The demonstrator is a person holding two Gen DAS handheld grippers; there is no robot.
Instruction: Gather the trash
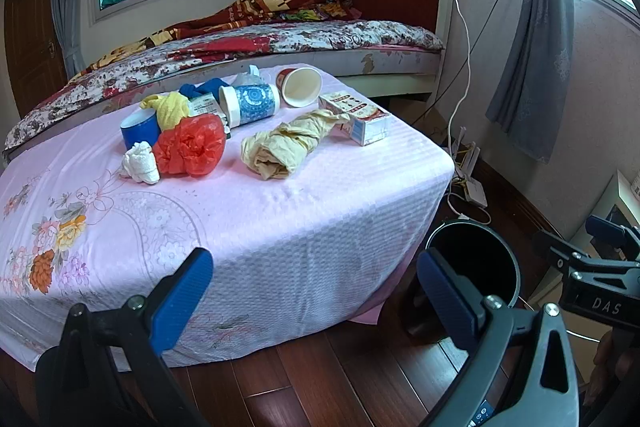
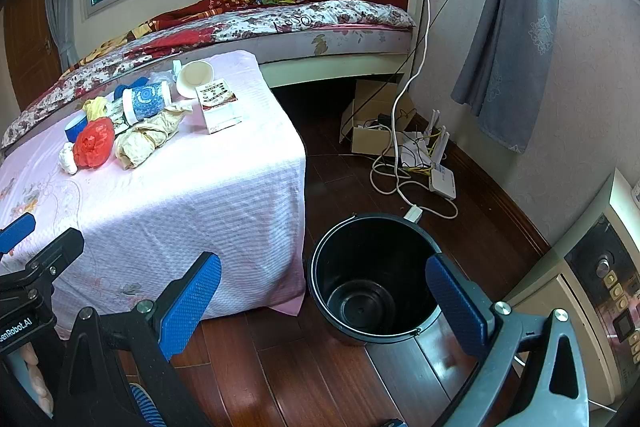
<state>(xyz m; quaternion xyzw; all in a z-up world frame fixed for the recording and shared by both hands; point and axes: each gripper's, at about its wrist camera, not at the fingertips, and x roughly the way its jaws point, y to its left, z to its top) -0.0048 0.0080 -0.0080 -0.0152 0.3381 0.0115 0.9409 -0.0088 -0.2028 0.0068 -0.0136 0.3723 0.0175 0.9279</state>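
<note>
Nearest: left gripper (image 1: 316, 297) spread wide, nothing between the blue pads, hanging off the near edge of the pink-clothed table (image 1: 280, 227). Right gripper (image 2: 324, 303) likewise spread and empty, poised over the black bin (image 2: 372, 279) on the wood floor just off the table's near right corner. Bin bare inside by the look of it, so likely the very start of collecting.

Mid-table, towards the far edge: trash in a tight cluster. White tissue wad (image 1: 140, 163) touching the red plastic bag (image 1: 190, 145); beige crumpled wrap (image 1: 288, 143) apart to the right, one end reaching the small carton (image 1: 358, 119) near the right edge. Behind: blue cup (image 1: 140, 131), yellow rag (image 1: 170, 107), patterned blue tube (image 1: 250, 105) on its side, open paper cup (image 1: 300, 87) on its side close to the far edge.

Risks, as judgement only:
- Tube and paper cup, both lying down, liable to roll off the far edge or towards the bed (image 1: 240, 43) if nudged during a reach.
- Red bag and wrap soft and slippery; a shallow pinch likely to lose them above the floor short of the bin.
- Closing on one item in the cluster apt to drag a neighbour or bunch the cloth.
- Loose cables (image 2: 400, 183) beyond the bin: a snag hazard for a dropped piece or a wide swing.
</note>
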